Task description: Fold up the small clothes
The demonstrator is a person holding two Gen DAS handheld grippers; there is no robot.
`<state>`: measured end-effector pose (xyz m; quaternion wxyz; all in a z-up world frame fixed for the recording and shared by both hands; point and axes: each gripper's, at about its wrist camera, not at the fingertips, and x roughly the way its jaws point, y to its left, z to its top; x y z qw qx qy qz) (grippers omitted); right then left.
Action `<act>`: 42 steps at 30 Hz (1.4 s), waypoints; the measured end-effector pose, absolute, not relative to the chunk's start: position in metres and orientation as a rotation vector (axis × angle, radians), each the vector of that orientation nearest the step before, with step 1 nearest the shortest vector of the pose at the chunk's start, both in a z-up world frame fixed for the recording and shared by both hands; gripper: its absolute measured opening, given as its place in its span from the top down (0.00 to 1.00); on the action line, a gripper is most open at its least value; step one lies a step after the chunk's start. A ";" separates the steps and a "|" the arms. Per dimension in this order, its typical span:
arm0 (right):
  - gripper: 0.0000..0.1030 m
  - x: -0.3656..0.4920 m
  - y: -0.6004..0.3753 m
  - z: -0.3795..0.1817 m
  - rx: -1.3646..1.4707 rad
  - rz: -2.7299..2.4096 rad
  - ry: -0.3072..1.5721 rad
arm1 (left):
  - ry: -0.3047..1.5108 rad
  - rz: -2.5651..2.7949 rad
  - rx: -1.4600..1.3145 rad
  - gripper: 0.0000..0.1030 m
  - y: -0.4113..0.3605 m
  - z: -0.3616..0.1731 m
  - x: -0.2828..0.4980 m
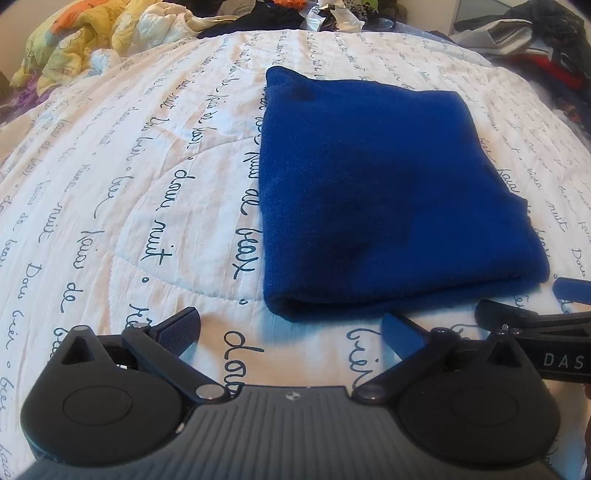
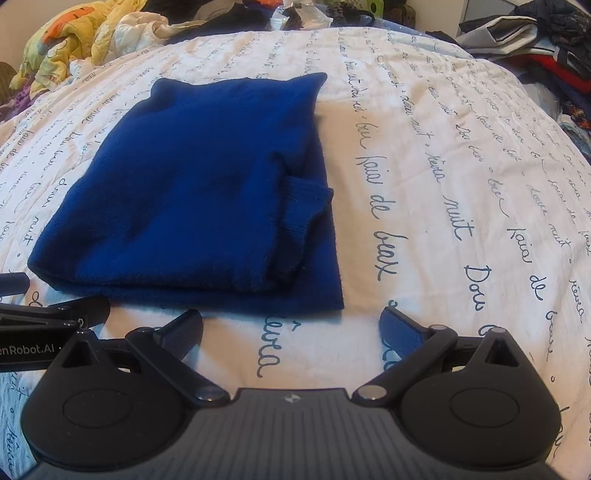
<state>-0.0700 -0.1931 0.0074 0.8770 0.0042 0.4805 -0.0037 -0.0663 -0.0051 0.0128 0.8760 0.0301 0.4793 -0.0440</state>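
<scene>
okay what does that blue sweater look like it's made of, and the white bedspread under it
The blue sweater looks like a soft knit, probably wool or fleecy acrylic: matte, fuzzy surface, with a ribbed cuff showing knit rows. The exact fibre can't be told. The white bedspread looks like quilted cotton or a cotton blend: smooth, matte woven cloth with curved stitch lines, light puckering and printed dark script.

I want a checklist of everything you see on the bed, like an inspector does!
Surface: white quilt with dark handwriting print, lightly wrinkled.
Job's things: one blue sweater, folded into a rough rectangle, ribbed cuff poking out on its right side.
Clutter: yellow blanket bunched at the far left; clothes pile at the far right.
Grippers: left gripper and right gripper both open, just short of the sweater's near edge, holding nothing.
Cables: nothing seen.
Surroundings: more dark laundry beyond the quilt.
</scene>
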 end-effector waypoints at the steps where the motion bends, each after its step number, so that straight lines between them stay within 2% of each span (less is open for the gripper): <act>1: 0.00 -0.070 -0.193 0.007 0.010 -0.009 1.007 | 1.010 -0.090 0.063 0.00 -0.005 0.013 -0.065; 42: 0.00 -0.066 -0.193 0.007 0.014 -0.019 1.031 | 1.020 -0.078 0.056 0.00 -0.004 0.011 -0.064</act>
